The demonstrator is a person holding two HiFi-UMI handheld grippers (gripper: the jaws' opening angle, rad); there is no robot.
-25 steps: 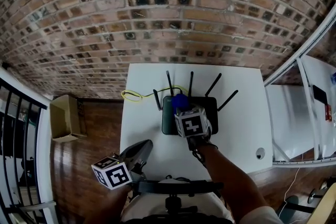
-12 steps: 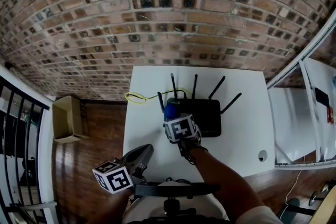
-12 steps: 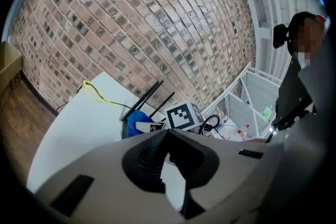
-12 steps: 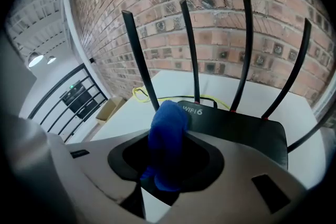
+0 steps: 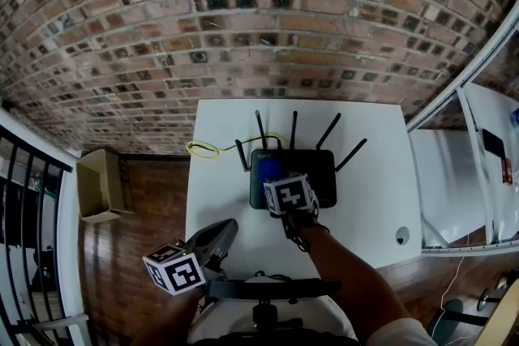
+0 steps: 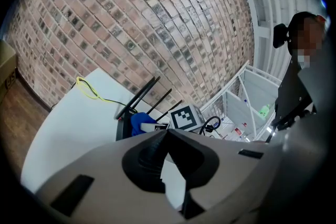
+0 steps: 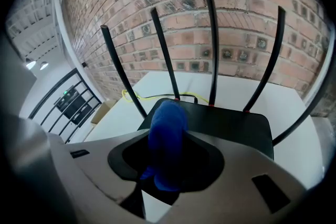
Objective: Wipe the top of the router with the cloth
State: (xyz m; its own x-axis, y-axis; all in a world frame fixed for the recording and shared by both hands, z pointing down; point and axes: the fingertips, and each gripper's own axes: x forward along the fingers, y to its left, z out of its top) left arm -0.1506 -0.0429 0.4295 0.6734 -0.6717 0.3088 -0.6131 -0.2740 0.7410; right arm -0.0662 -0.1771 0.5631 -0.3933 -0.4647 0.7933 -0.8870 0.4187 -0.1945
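Wall: red-brown brick wall [image 5: 243,12] behind the table
Tabletop: white rectangular tabletop [image 5: 373,198], carrying the router
Router: flat black plastic router [image 5: 316,170] with thin upright antennas, near the tabletop's far edge
Right gripper [image 5: 276,181]: angled down over the router's left part, pinching the cloth
Left gripper [image 5: 227,225]: low at the tabletop's near edge, jaws pressed together, empty
Cloth: bunched blue cloth [image 7: 168,123], sticking out over the router's top
Cable: thin yellow cable [image 5: 203,148], looped left of the router
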